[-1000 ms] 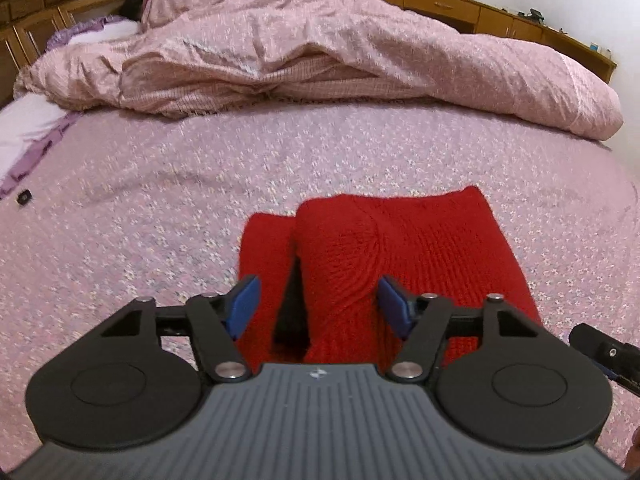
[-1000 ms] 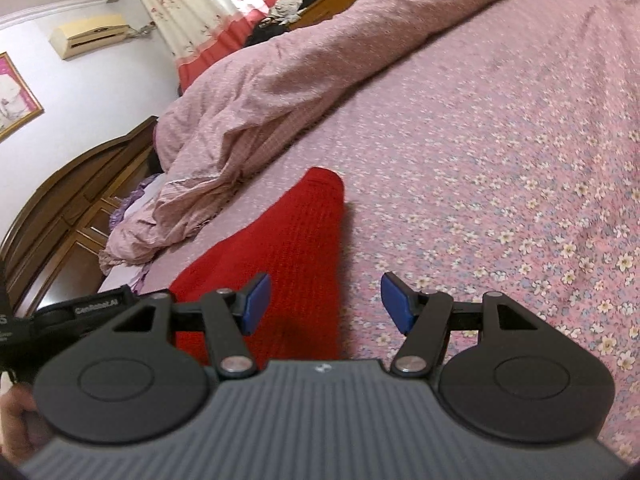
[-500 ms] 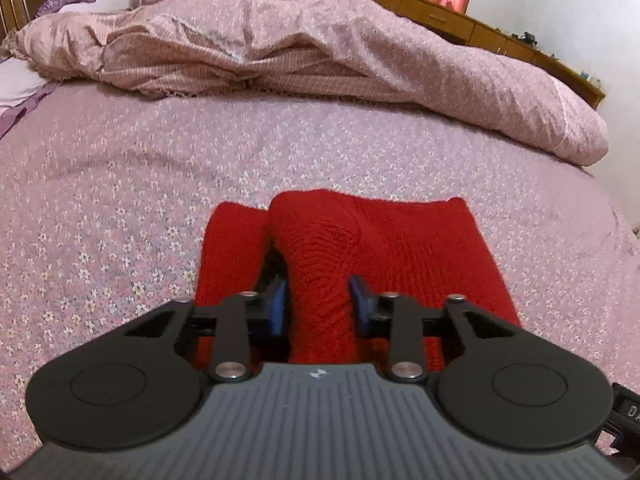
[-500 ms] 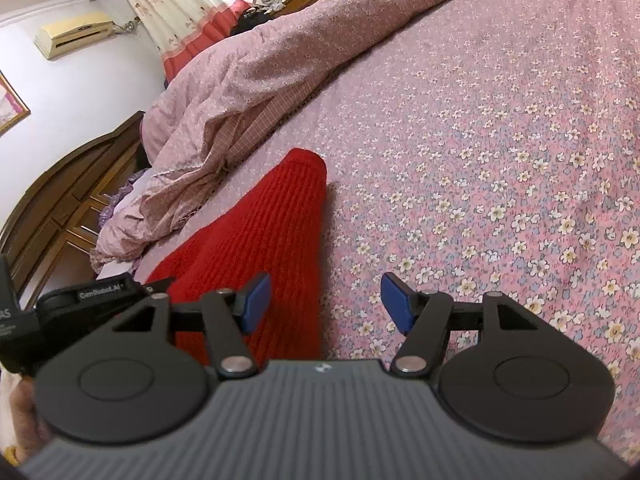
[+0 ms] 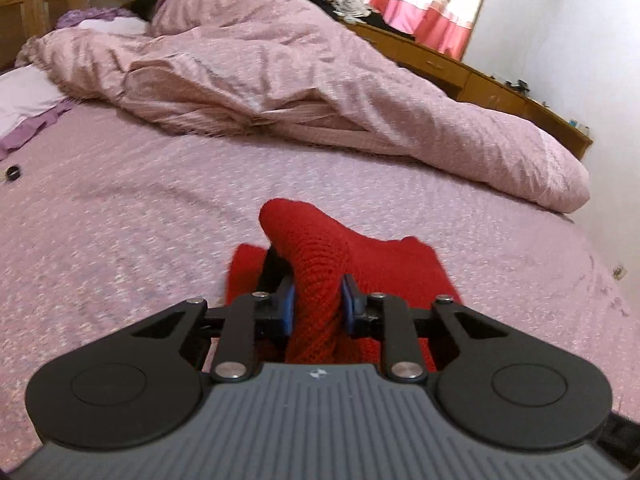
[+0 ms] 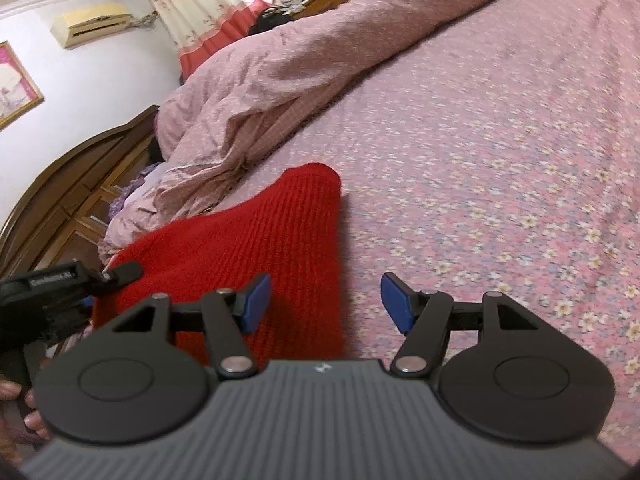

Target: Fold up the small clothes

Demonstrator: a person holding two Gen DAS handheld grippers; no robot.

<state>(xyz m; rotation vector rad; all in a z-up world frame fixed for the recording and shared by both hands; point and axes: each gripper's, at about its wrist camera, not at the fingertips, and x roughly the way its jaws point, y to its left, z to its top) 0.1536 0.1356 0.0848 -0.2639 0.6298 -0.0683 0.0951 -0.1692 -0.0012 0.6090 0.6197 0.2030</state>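
Note:
A red knit garment (image 5: pixel 392 264) lies folded on the flowered bed sheet (image 5: pixel 120 220). My left gripper (image 5: pixel 318 300) has a raised fold of it between its blue pads. The jaws are still closing and the pads press the knit from both sides, pulling it up into a ridge. In the right wrist view the same garment (image 6: pixel 260 232) slopes up toward the left, where one finger (image 6: pixel 120 272) of the left gripper holds it. My right gripper (image 6: pixel 324 300) hovers open over the garment's right edge, with its left pad above the knit and its right pad above the sheet.
A rumpled pink duvet (image 5: pixel 280 80) lies across the far side of the bed, with dark hair (image 5: pixel 144 0) at the pillow end. A wooden dresser (image 5: pixel 480 76) runs along the wall behind. A small black object (image 5: pixel 12 172) sits far left on the sheet.
The left jaws went from wide open to pinched on the garment's near fold, and the fold has risen off the bed. The right gripper stayed open and almost still.

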